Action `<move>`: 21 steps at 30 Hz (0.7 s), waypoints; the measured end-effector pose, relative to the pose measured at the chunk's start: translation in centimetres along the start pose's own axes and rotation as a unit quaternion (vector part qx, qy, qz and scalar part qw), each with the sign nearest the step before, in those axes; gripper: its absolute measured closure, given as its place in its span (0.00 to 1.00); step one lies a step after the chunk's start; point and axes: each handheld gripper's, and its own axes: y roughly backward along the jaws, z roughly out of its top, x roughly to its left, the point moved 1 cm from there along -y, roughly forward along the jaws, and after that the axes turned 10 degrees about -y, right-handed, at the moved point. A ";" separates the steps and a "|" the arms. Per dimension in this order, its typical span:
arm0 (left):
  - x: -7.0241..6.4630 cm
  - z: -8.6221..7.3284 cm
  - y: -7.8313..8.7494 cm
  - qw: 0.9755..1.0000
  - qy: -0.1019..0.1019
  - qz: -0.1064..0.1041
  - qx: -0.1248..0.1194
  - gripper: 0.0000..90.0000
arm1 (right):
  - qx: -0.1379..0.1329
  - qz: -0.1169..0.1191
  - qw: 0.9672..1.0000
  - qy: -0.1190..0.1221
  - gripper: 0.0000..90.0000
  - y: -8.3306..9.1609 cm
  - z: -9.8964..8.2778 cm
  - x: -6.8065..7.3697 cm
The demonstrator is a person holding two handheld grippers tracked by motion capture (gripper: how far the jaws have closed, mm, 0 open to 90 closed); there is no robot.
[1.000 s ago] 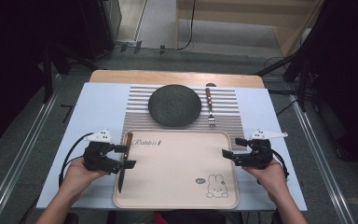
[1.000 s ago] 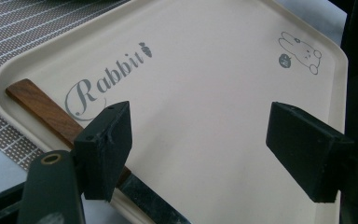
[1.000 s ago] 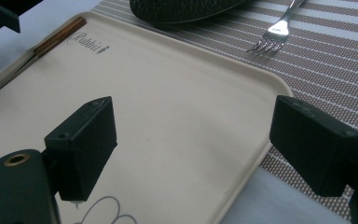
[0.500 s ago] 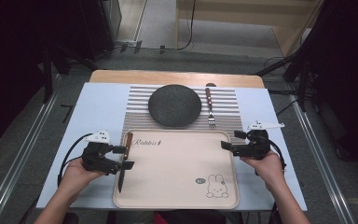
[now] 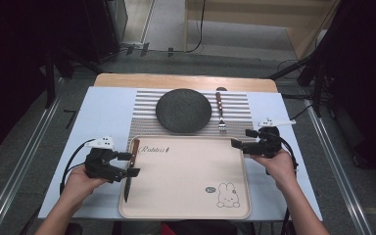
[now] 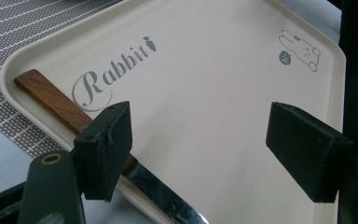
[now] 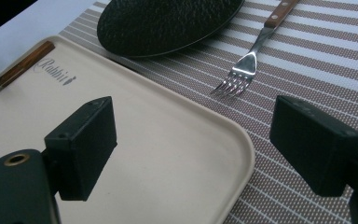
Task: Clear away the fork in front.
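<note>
Our left gripper has its two black jaws spread wide and gripping nothing; in the left gripper view one jaw hangs over the wooden-handled table knife and the other over the bare tray floor. That knife lies along the left rim of the beige rectangular plastic tray, handle toward the far side, blade toward us, its tip reaching the near left part of the tray. We cannot tell whether the jaw touches the knife.

Our right gripper is also released, jaws wide apart with nothing between them. In the right gripper view they straddle the tray's far right corner, one over the tray, the other over the brown-and-white striped woven placemat. Just beyond lies the wooden-handled steel fork, tines toward the tray, apart from it.

Farther out, the round dark textured plate sits on the placemat, with the fork just to its right. The tray bears the word "Rabbit" near its far left and a small rabbit drawing near its near right. Everything rests on a pale blue sheet over the wooden table.
</note>
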 end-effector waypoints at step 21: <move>0.2 0.0 0.1 1.000 0.004 0.000 -0.004 0.24 | 0.002 -0.026 1.000 -0.011 0.15 -2.5 2.7 -1.2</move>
